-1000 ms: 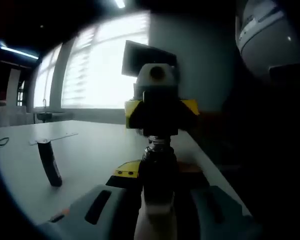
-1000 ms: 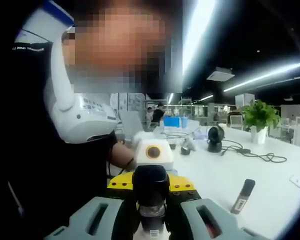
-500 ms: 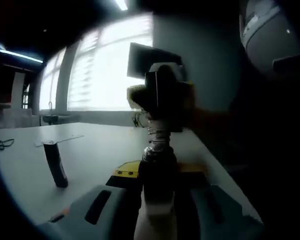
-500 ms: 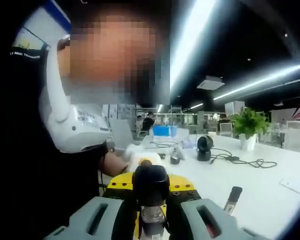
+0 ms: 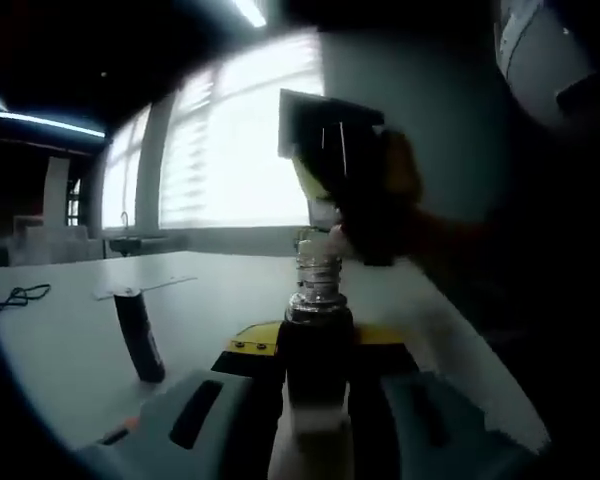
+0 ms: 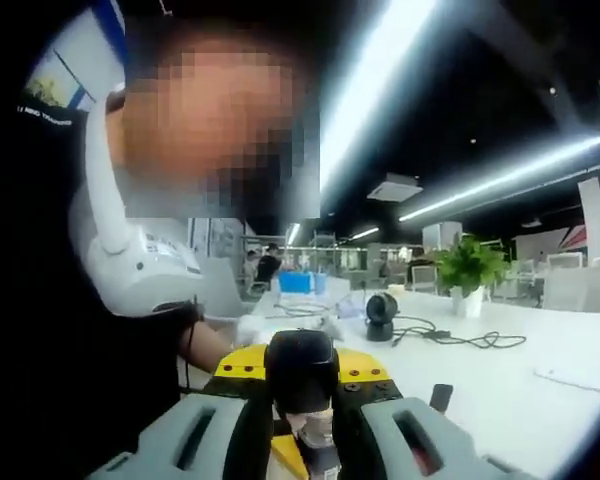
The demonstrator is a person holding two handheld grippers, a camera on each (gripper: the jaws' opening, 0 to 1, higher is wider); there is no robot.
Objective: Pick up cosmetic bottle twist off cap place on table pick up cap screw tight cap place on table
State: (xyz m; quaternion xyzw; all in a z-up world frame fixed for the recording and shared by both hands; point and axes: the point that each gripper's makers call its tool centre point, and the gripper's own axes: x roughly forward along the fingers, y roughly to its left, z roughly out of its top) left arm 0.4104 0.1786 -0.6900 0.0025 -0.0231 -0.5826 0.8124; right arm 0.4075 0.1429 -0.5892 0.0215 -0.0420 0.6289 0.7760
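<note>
My left gripper (image 5: pixel 316 395) is shut on a dark cosmetic bottle (image 5: pixel 317 345), held upright above the white table (image 5: pixel 60 350). The bottle's threaded neck (image 5: pixel 318 272) stands bare. Just above and right of it, blurred, my right gripper (image 5: pixel 355 195) carries the cap. In the right gripper view, my right gripper (image 6: pixel 300 400) is shut on the black cap (image 6: pixel 300 368). The bottle's neck (image 6: pixel 316 432) sits a little below the cap, apart from it. The yellow front of my left gripper (image 6: pixel 283 456) shows under it.
A dark slim tube (image 5: pixel 140 335) stands upright on the table, also visible as the tube (image 6: pixel 441 397). A cable (image 6: pixel 460 338), a black round device (image 6: pixel 381 315) and a potted plant (image 6: pixel 467 270) sit farther off. A person's sleeve (image 6: pixel 140 270) is close behind.
The right gripper has lifted away from the bottle with the cap in it, up and to the right in the left gripper view. The threaded neck now stands exposed.
</note>
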